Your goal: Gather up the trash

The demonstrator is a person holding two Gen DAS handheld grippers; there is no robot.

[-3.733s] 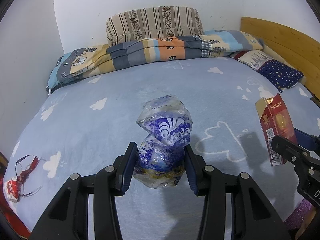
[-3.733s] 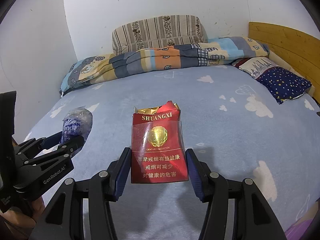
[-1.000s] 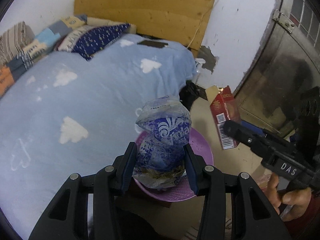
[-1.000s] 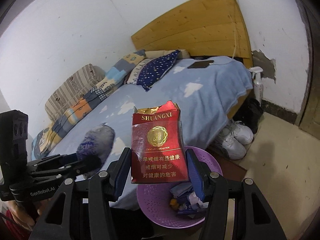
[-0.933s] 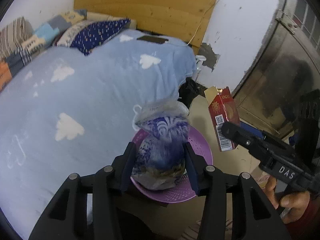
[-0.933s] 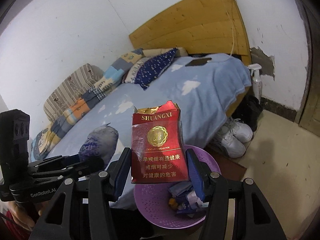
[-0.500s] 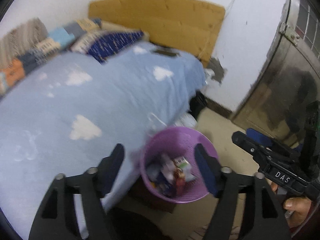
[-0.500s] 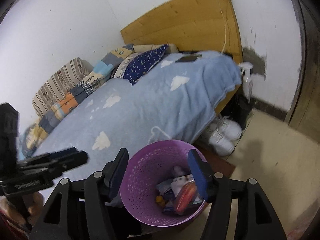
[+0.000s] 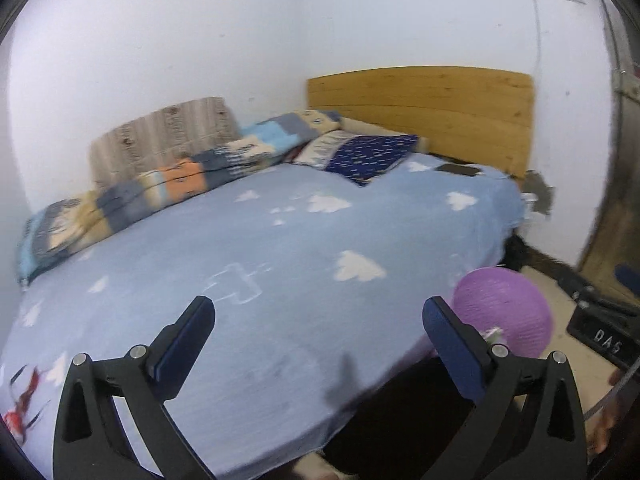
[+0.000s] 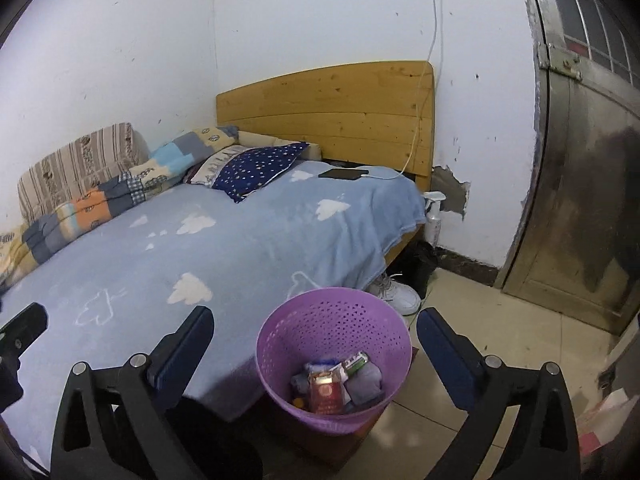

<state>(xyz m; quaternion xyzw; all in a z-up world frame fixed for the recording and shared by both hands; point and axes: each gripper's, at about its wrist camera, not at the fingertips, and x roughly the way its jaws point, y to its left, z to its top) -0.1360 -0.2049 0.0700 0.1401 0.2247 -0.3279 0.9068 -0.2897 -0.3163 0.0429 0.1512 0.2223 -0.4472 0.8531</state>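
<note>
A purple perforated trash basket (image 10: 288,328) stands on the floor beside the bed; it also shows in the left wrist view (image 9: 508,300). Inside it lie the red cigarette pack (image 10: 326,392), a crumpled plastic bag (image 10: 364,380) and other wrappers. My right gripper (image 10: 316,344) is open and empty, above the basket. My left gripper (image 9: 320,340) is open and empty, over the blue bed (image 9: 260,264). A red and white scrap (image 9: 20,404) lies on the bed's near left edge.
A folded quilt (image 9: 160,184) and pillows (image 9: 364,156) lie at the bed's far side under a wooden headboard (image 10: 332,116). A phone (image 10: 344,174) charges on the bed corner. White shoes (image 10: 396,292) and a bottle (image 10: 434,220) are on the floor. A metal door (image 10: 580,180) is at right.
Both grippers opened and let go of the plastic bag and the cigarette pack, which now lie in the basket. Both grippers then swung left, toward the bed.
</note>
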